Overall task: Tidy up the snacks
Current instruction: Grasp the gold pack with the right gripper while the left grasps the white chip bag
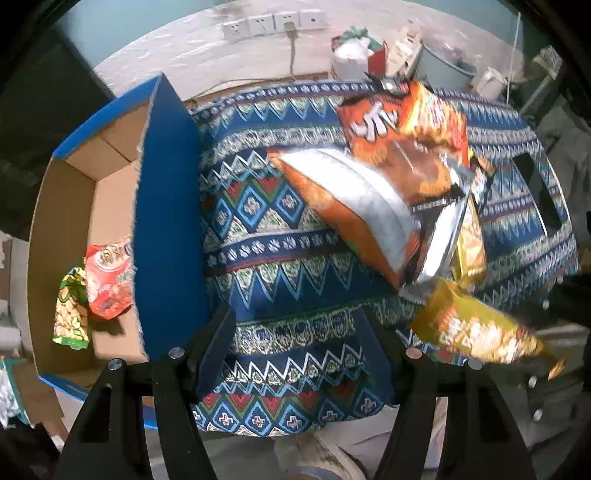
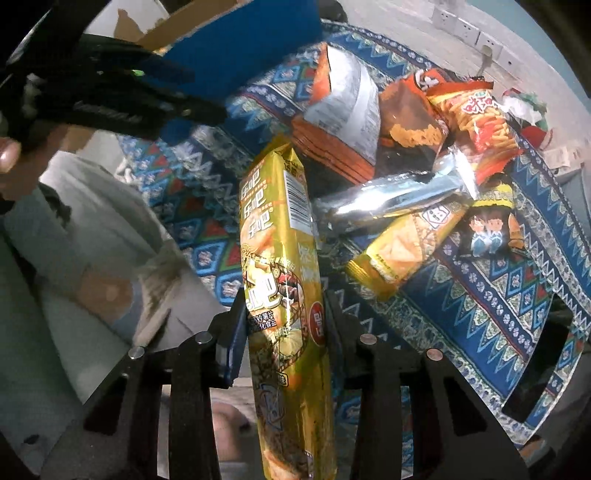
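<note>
My right gripper (image 2: 286,314) is shut on a gold chip bag (image 2: 282,266), held upright above the table's near edge; the same bag shows blurred in the left wrist view (image 1: 480,328). My left gripper (image 1: 299,332) is open and empty over the patterned cloth (image 1: 280,229), beside the blue cardboard box (image 1: 170,221). The box holds a red snack bag (image 1: 109,280) and a green peanut bag (image 1: 70,314). A pile of snacks lies mid-table: an orange and silver bag (image 1: 354,206), an orange bag (image 1: 402,140), another gold bag (image 2: 402,247), a red fries bag (image 2: 480,122).
A wall with a socket strip (image 1: 273,22) stands behind the table. A grey bucket (image 1: 443,66) and a gift bag (image 1: 354,51) sit on the floor beyond. The person's clothing (image 2: 74,240) is at the left of the right wrist view. The cloth has a rectangular cut-out (image 1: 539,192).
</note>
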`<move>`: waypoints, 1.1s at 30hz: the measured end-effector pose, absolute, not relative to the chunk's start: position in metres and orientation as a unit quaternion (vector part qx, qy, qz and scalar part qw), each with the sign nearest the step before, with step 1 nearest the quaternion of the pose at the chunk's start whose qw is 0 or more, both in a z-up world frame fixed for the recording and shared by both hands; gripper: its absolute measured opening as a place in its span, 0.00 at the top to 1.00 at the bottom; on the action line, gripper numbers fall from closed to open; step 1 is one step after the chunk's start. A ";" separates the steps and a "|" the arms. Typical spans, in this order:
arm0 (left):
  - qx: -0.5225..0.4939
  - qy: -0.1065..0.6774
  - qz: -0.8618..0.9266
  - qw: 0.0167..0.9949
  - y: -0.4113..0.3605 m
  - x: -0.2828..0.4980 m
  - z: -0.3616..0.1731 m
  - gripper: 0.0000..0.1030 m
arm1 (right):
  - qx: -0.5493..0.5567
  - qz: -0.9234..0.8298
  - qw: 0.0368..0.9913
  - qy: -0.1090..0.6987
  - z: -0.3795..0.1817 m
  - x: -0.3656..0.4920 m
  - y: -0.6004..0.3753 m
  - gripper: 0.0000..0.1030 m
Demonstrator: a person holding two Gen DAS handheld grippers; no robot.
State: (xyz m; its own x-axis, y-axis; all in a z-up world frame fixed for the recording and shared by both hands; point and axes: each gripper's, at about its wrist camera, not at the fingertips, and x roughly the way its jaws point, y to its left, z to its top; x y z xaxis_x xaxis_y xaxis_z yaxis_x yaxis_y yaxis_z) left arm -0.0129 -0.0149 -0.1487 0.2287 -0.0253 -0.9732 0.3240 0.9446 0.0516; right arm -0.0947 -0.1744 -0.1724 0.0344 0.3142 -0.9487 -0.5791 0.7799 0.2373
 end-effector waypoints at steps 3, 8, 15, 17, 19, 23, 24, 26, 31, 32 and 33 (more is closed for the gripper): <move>0.103 0.606 -0.106 0.782 -0.008 -0.007 -0.140 0.34 | -0.094 0.323 0.718 0.609 -0.164 -0.097 -0.177 0.65; 0.085 0.599 -0.097 0.790 -0.005 0.000 -0.132 0.33 | -0.073 0.307 0.739 0.596 -0.147 -0.089 -0.189 0.66; 0.087 0.606 -0.092 0.785 -0.025 0.014 -0.137 0.32 | -0.034 0.255 0.776 0.576 -0.139 -0.070 -0.210 0.67; 0.089 0.606 -0.091 0.785 -0.035 0.020 -0.140 0.28 | -0.020 0.235 0.786 0.571 -0.139 -0.063 -0.219 0.67; 0.093 0.605 -0.092 0.785 -0.044 0.026 -0.143 0.26 | -0.008 0.218 0.793 0.569 -0.142 -0.057 -0.229 0.68; 0.089 0.613 -0.094 0.779 -0.057 0.039 -0.149 0.26 | 0.022 0.176 0.805 0.566 -0.147 -0.038 -0.247 0.75; 0.090 0.613 -0.094 0.779 -0.060 0.041 -0.151 0.25 | 0.030 0.165 0.806 0.568 -0.150 -0.033 -0.252 0.75; 0.092 0.613 -0.087 0.780 -0.063 0.047 -0.156 0.21 | 0.040 0.156 0.807 0.568 -0.156 -0.025 -0.261 0.75; 0.037 0.636 -0.064 0.768 -0.059 0.061 -0.178 0.20 | 0.065 0.154 0.801 0.575 -0.176 -0.011 -0.271 0.75; 0.026 0.644 -0.058 0.763 -0.058 0.064 -0.185 0.20 | 0.070 0.150 0.799 0.577 -0.180 -0.008 -0.272 0.75; 0.020 0.649 -0.055 0.759 -0.057 0.065 -0.190 0.19 | 0.075 0.149 0.798 0.579 -0.183 -0.007 -0.272 0.75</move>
